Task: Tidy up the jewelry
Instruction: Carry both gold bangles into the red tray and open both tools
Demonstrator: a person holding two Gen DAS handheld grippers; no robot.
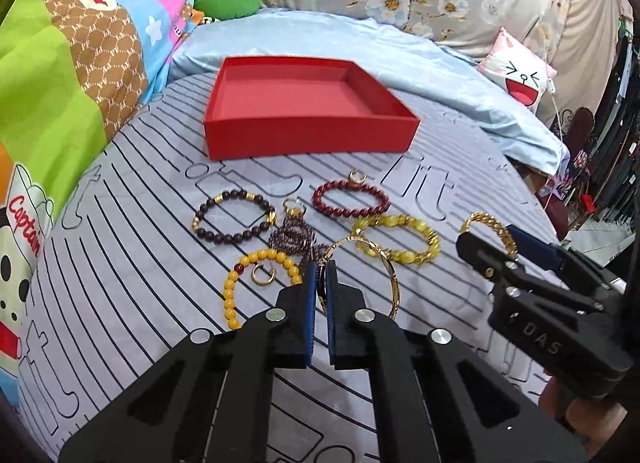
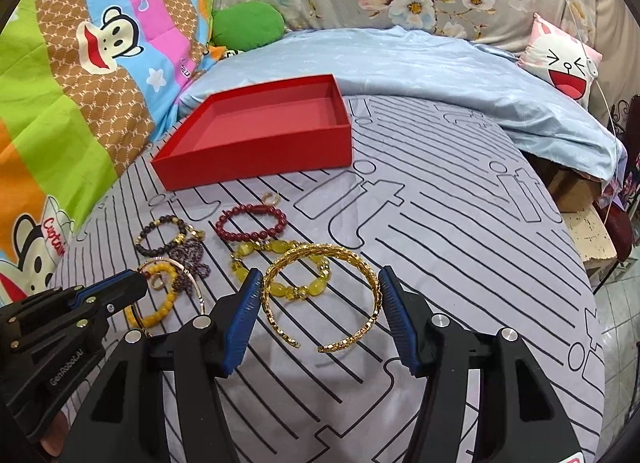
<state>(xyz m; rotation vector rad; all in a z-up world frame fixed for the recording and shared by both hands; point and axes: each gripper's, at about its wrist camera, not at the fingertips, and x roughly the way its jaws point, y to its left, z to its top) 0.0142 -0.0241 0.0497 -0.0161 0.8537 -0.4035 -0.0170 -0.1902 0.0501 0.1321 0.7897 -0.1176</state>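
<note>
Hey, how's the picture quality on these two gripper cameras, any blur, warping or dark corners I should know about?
Left wrist view: strong fisheye bending of the bedsheet stripes, dark vignette at the corners, slight motion smear on the red box, thin gold bangle pinched in the left gripper reads clearly. Right wrist view: same warping and dark corners, but sharper, gold chain cuff crisp between the right gripper fingers, lighting even, no harsh glare.

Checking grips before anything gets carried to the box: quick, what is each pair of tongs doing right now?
Left tongs: shut on the thin gold bangle.
Right tongs: closed across the gold chain cuff, pads on its sides.
</note>
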